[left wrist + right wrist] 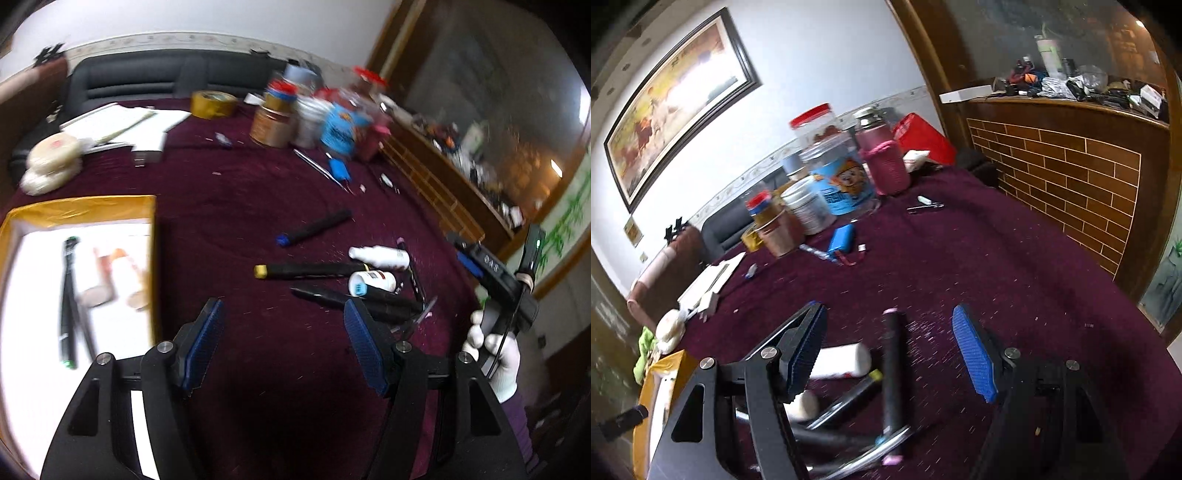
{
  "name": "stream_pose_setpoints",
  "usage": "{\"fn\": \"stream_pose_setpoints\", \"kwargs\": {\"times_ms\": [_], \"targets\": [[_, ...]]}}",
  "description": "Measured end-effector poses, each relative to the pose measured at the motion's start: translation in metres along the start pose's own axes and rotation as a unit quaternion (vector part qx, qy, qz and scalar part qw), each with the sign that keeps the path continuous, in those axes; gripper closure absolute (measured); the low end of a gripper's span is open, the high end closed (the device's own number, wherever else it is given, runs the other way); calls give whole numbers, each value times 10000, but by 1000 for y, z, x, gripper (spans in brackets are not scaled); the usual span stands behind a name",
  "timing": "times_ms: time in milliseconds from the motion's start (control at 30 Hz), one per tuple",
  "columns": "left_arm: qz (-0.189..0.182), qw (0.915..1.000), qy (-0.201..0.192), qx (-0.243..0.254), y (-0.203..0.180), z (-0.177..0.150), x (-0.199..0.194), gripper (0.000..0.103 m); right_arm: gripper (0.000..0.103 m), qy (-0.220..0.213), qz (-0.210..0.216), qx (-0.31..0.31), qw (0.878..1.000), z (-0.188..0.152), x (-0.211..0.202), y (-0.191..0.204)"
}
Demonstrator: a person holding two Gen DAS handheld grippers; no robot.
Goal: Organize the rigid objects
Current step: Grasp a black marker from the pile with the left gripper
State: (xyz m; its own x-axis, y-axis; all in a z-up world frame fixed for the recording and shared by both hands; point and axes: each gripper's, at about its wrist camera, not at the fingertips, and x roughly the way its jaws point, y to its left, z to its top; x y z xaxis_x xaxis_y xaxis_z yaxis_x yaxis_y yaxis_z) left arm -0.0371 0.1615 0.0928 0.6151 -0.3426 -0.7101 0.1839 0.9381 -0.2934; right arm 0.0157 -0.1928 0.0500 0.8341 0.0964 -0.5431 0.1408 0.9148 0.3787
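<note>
Left gripper (282, 343) spread wide, holding nothing, over bare maroon tablecloth (229, 206); a pile of pens and small bottles just beyond its right finger — yellow-capped black marker (306, 270), blue-capped marker (314, 228), two small white bottles (380, 257). Right gripper (890, 347) also spread and empty, above the same pile, a black pen (892, 373) and white bottle (842, 360) lying between its fingers. Yellow-rimmed tray (79, 210) to the left already holds a black pen (68, 302) and blurred items; jars (834, 177) stand well beyond.
</note>
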Motion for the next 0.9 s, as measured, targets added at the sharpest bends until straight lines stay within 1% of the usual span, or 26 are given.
{"fn": "stream_pose_setpoints", "kwargs": {"times_ms": [100, 167, 233, 300, 367, 400, 433, 467, 500, 533, 567, 600, 633, 667, 700, 767, 867, 900], "targets": [[-5, 9993, 218, 317, -25, 3, 31, 37, 38, -37, 10, 39, 10000, -6, 7, -8], [-83, 9985, 365, 388, -38, 5, 48, 37, 38, 99, 100, 96, 9999, -9, 13, -14], [-177, 9977, 475, 442, -55, 10, 70, 37, 38, 130, 198, 101, 9997, -10, 15, -16], [-161, 9969, 486, 605, -73, 16, 87, 37, 38, 150, 256, 77, 9995, -10, 16, -17], [-43, 9953, 364, 901, -95, 23, 103, 37, 38, 212, 316, 115, 9992, -10, 17, -18], [67, 9934, 293, 1105, -105, 25, 110, 37, 38, 277, 307, 125, 9991, -11, 19, -18], [214, 9899, 279, 1375, -116, 25, 119, 37, 38, 362, 296, 142, 9988, -12, 22, -19], [280, 9859, 402, 1603, -125, 22, 129, 38, 38, 461, 296, 179, 9983, -14, 25, -21], [285, 9830, 568, 1724, -129, 19, 137, 40, 38, 527, 301, 215, 9979, -14, 28, -22], [253, 9779, 880, 1880, -133, 11, 147, 43, 38, 633, 317, 267, 9971, -16, 31, -23], [146, 9760, 1028, 1915, -133, 4, 149, 47, 38, 685, 325, 289, 9967, -17, 33, -24], [5, 9761, 1073, 1888, -132, 0, 147, 56, 38, 716, 341, 311, 9964, -18, 33, -24], [-84, 9748, 1202, 1877, -131, -5, 144, 60, 38, 734, 371, 319, 9961, -18, 33, -24], [-144, 9740, 1305, 1846, -129, -8, 141, 69, 38, 736, 381, 300, 9961, -19, 33, -23], [-226, 9728, 1446, 1794, -126, -14, 137, 69, 38, 742, 392, 270, 9961, -19, 33, -22], [-298, 9725, 1519, 1742, -120, -22, 126, 69, 38, 773, 421, 206, 9959, -20, 32, -19], [-368, 9781, 1275, 1604, -113, -22, 105, 69, 38, 758, 419, 168, 9961, -21, 30, -17], [-376, 9816, 1126, 1493, -107, -19, 97, 69, 38, 752, 418, 175, 9961, -20, 30, -17]]}}
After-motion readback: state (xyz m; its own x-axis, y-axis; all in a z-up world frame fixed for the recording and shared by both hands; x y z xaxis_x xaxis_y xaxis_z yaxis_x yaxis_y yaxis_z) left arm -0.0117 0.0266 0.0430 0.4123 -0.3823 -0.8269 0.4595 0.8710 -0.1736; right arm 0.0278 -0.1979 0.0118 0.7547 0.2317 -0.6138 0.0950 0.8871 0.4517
